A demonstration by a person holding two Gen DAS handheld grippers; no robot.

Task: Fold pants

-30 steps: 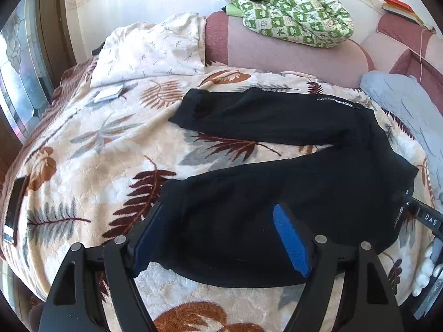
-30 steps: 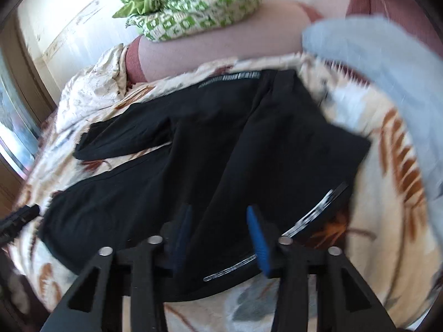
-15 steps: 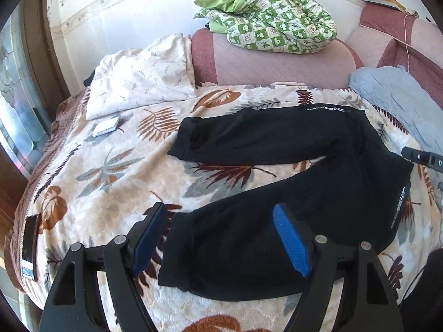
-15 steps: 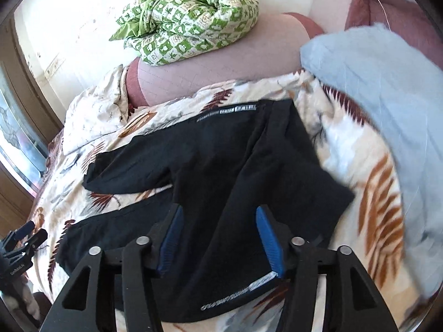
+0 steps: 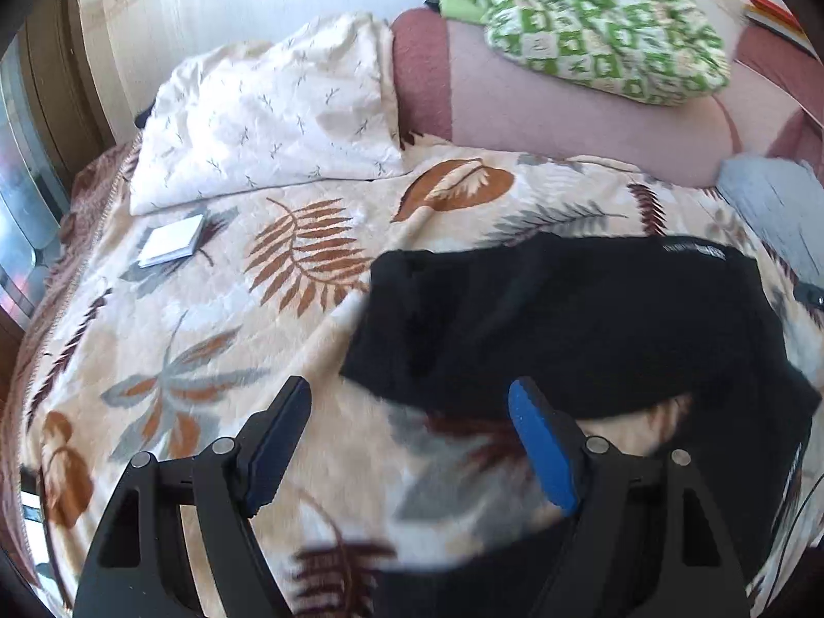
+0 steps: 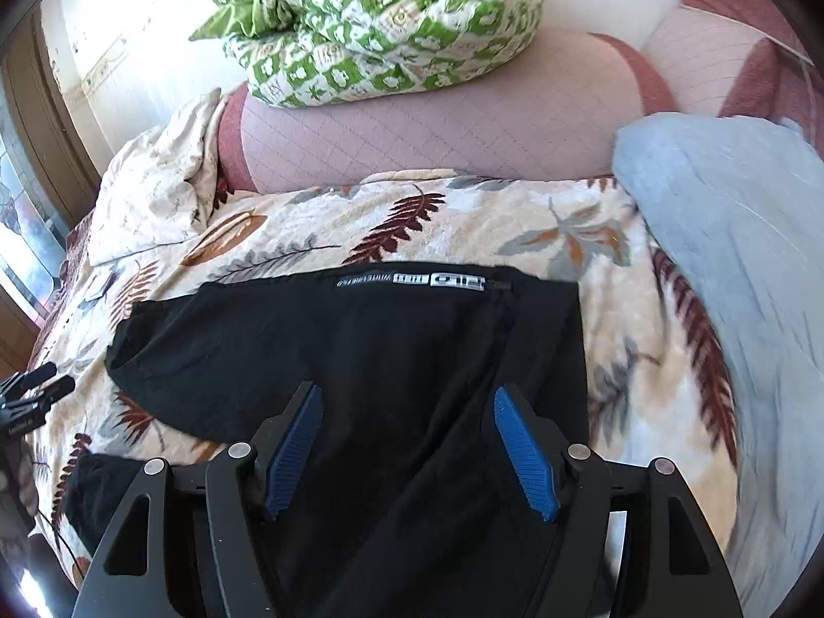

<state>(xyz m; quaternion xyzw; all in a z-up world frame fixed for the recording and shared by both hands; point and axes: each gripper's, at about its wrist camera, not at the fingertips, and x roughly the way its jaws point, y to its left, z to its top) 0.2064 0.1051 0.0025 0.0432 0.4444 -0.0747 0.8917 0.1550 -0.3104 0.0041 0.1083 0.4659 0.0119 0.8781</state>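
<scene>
- Black pants (image 6: 360,360) lie flat on a bed covered by a cream blanket (image 5: 216,319) printed with brown and grey leaves.
- In the right wrist view the pants fill the centre and lower half; a white-lettered label (image 6: 412,279) sits on their far edge, toward 12 o'clock.
- One pant leg reaches out toward 9 o'clock, its cuff (image 6: 129,340) lying on the blanket.
- The right tongs (image 6: 407,450) hover above the pants, their blue pads spread apart and pinching nothing.
- In the left wrist view the pants (image 5: 566,329) lie at 3 o'clock, with the leg cuff near the centre.
- The left tongs (image 5: 412,443) are spread wide over bare blanket, just beside the near edge of the leg, holding nothing.
- A white patterned pillow (image 5: 268,118) rests at 11 o'clock, with a small white booklet (image 5: 172,247) just below it on the blanket.
- A pink bolster (image 6: 438,118) runs along the head of the bed at 12 o'clock, with a green-and-white checked quilt (image 6: 371,20) bundled on top.
- A pale blue cloth (image 6: 721,237) lies at 3 o'clock in the right wrist view.
</scene>
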